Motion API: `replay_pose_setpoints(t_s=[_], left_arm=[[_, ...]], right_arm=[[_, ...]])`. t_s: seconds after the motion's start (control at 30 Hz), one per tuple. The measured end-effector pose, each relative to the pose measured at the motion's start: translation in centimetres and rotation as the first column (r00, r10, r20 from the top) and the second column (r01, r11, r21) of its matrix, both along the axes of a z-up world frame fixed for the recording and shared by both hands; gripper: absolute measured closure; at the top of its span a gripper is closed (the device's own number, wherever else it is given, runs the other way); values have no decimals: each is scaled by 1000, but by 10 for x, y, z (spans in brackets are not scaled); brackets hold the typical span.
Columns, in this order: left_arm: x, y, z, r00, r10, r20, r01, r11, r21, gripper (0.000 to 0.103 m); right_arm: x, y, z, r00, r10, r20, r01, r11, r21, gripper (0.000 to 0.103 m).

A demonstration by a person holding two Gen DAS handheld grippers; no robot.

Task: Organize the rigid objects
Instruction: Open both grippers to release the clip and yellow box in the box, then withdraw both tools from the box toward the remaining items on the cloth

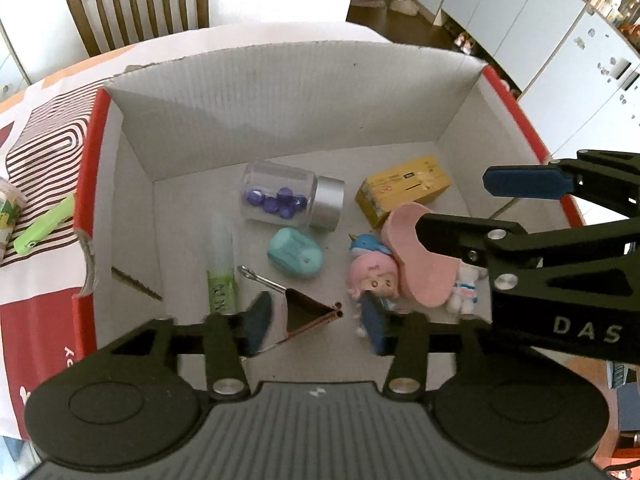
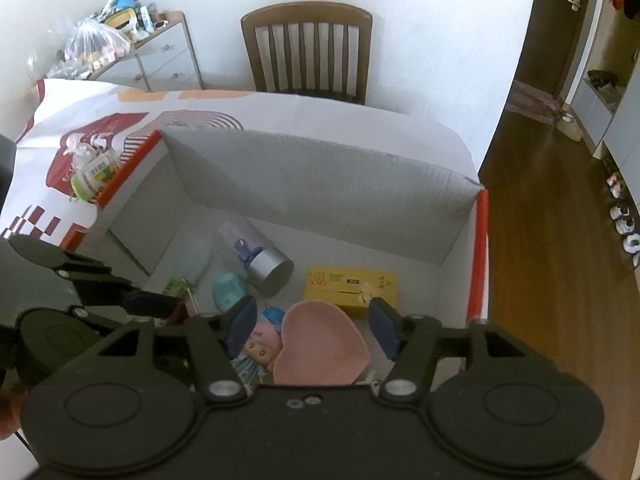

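Hovering in the cardboard box (image 1: 280, 92), both grippers are parted, gripping nothing: binder clip (image 1: 308, 312) between left fingers (image 1: 258, 322), pink heart dish (image 2: 320, 348) between right fingers (image 2: 384, 328).

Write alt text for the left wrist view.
A white cardboard box holds a jar of blue beads, a yellow carton, a teal case, a pink-haired doll and a pink heart dish. The left gripper hangs open over a binder clip.

Pink heart-shaped dish (image 2: 324, 344) beside pink-haired figurine (image 1: 374, 278), yellow box (image 1: 404, 194) behind, jar (image 1: 292, 200) on its side
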State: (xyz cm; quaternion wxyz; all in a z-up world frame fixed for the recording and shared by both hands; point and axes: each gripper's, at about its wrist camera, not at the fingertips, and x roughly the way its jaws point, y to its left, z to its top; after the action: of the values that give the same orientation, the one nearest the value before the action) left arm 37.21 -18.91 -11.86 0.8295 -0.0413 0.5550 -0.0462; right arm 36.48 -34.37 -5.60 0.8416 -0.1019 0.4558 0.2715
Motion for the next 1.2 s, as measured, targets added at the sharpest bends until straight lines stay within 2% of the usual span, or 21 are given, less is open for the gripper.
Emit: replay_pose_setpoints(t_s=[0.17, 0.27, 0.6, 0.8, 1.13, 1.2], left_arm=[[-14, -1, 14, 999, 5, 36, -4, 1000, -20, 48], [-25, 0, 27, 997, 8, 73, -6, 1000, -20, 48], [-72, 8, 75, 978, 14, 208, -10, 1000, -21, 48], [-102, 19, 97, 959, 25, 281, -21, 1000, -16, 48], [-149, 59, 120, 917, 111, 383, -97, 994, -57, 48], [-156, 71, 123, 908, 125, 399, -109, 992, -63, 44]], right_arm=[[-11, -6, 12, 1000, 0, 15, -1, 1000, 22, 40], [-20, -10, 19, 1000, -1, 25, 0, 999, 39, 34], [-50, -24, 47, 999, 5, 41, -10, 990, 140, 28], [-71, -23, 61, 998, 21, 66, -32, 984, 177, 25], [-110, -11, 75, 993, 39, 108, -64, 969, 238, 18], [-118, -4, 77, 993, 41, 114, -69, 967, 245, 15]])
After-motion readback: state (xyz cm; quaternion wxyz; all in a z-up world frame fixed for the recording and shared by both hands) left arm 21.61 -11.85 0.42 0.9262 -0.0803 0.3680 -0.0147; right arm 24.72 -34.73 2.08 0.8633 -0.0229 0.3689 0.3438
